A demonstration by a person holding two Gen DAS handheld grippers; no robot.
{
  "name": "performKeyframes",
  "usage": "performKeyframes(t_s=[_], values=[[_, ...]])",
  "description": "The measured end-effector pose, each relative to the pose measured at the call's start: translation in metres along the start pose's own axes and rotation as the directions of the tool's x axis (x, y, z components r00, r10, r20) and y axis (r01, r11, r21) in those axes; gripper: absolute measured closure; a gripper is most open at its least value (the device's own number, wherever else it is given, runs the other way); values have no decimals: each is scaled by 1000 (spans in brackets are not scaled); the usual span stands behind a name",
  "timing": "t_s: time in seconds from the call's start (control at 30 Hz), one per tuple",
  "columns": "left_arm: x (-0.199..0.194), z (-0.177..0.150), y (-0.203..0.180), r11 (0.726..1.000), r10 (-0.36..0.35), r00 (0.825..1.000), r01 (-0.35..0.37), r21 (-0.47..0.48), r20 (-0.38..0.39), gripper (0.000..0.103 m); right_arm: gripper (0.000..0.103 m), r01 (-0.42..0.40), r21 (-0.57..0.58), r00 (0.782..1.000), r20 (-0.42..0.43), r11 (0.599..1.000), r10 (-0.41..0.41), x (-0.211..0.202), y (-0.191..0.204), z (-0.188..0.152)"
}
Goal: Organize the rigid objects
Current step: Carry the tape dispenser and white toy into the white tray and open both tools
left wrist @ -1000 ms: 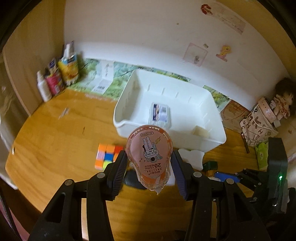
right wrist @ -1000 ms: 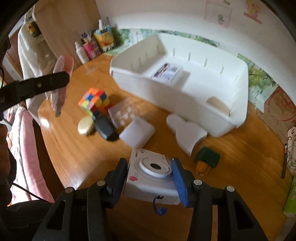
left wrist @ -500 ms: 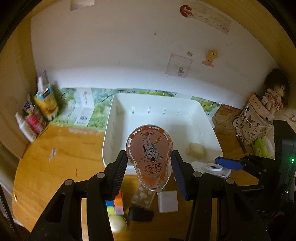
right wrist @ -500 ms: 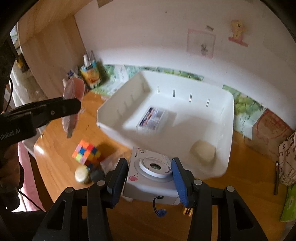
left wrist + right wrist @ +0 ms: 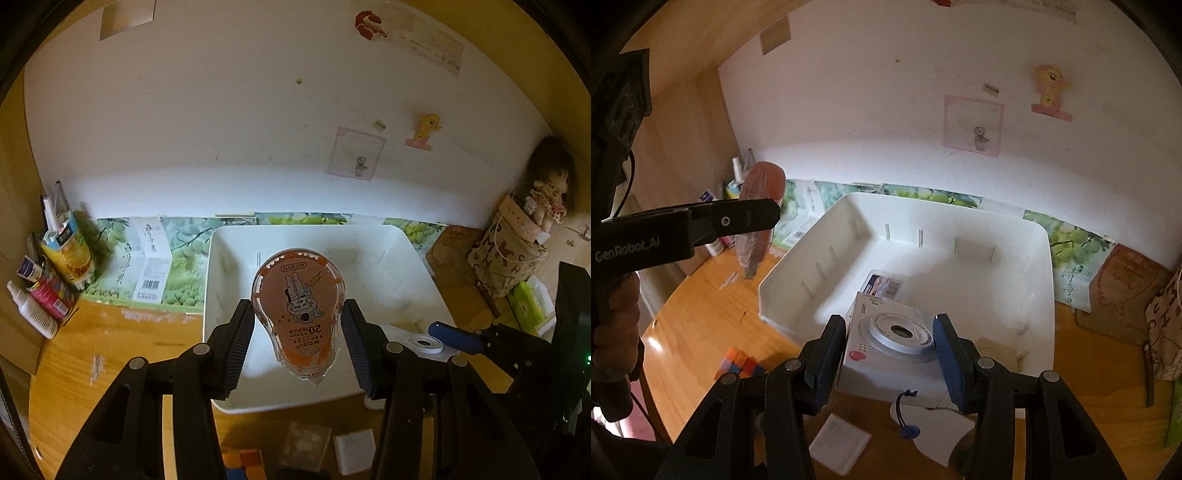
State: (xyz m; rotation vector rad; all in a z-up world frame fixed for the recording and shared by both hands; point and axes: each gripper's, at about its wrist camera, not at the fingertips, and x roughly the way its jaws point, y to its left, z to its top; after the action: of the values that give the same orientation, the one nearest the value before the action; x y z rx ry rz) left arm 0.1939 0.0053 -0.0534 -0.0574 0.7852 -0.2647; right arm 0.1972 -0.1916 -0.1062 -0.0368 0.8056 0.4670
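White wall and a glossy wooden desk (image 5: pixel 110 354) frame our view, with a strip of grape-printed paper along the wall's foot. We see the left gripper (image 5: pixel 298 343) pinching an orange correction tape dispenser (image 5: pixel 298 314) between its ribbed black pads; it is a teardrop-shaped shell of clear and orange plastic, its long axis running 12 to 6 o'clock in the left wrist view, rounded end at 12 and narrow tip at 6, toward the camera. It hangs over the white plastic bin (image 5: pixel 221 258), a smooth rounded-corner rectangle with slotted inner walls. In the right wrist view the right gripper (image 5: pixel 889 345) clamps a white boxy toy camera (image 5: pixel 886 354) by its sides, its round silver lens ring facing up and toward 12 o'clock, a thin cord with a blue bead dangling at 6. The camera sits over the bin's near rim. Inside the bin lies a small flat clear case (image 5: pixel 882 286) with a printed label. On the desk at 7 o'clock rest a multicoloured cube (image 5: pixel 738 365) and a flat white square block (image 5: pixel 840 445).
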Motion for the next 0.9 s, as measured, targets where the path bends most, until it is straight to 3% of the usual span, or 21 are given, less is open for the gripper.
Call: performKeyframes(t_s=[0.3,0.43,0.57,0.9], values=[[23,1,1,999,-19,1000,20,48,-21,50,53,85,75,996,-7,994,-85,22,-6,-2],[32,0,2,998,-25,998,28,49,-66,48,53,123,113,992,-12,986,-122,24,-11,-3],[30,0,4,998,-32,998,34,47,-46,25,29,151,153,988,0,977,-153,19,-13,-4],[5,1,4,998,-48,999,48,30,24,24,23,208,213,974,44,955,-222,-12,-18,-6]])
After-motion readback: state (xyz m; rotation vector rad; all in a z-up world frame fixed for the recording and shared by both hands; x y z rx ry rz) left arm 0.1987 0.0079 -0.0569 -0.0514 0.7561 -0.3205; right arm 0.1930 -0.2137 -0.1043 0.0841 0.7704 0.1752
